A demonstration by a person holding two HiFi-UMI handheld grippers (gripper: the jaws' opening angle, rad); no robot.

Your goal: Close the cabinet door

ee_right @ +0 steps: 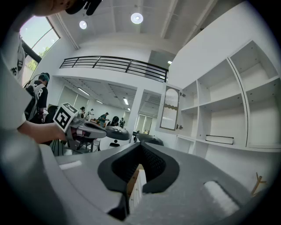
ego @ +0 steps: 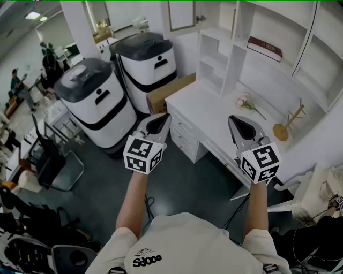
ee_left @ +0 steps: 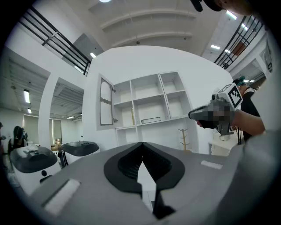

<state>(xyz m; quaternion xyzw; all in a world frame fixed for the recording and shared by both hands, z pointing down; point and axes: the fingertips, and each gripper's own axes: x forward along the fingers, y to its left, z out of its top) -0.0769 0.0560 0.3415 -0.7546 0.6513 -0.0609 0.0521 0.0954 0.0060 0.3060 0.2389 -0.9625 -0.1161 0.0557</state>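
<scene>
A white bench (ego: 203,104) with drawers stands under white open shelves (ego: 257,69) in a large hall with a dark floor (ego: 177,182). The white-framed cabinet door (ego: 182,16) hangs open at the shelves' far left, its top cut off in the head view. The left gripper (ego: 157,124) and right gripper (ego: 244,128) hover apart from it, jaws closed on nothing.

Shelves (ego: 234,59) are mounted above the desk (ego: 209,109); a door (ego: 181,15) is hung at their left; a box (ego: 170,92) is lodged between desk and machines (ego: 99,104).
</scene>
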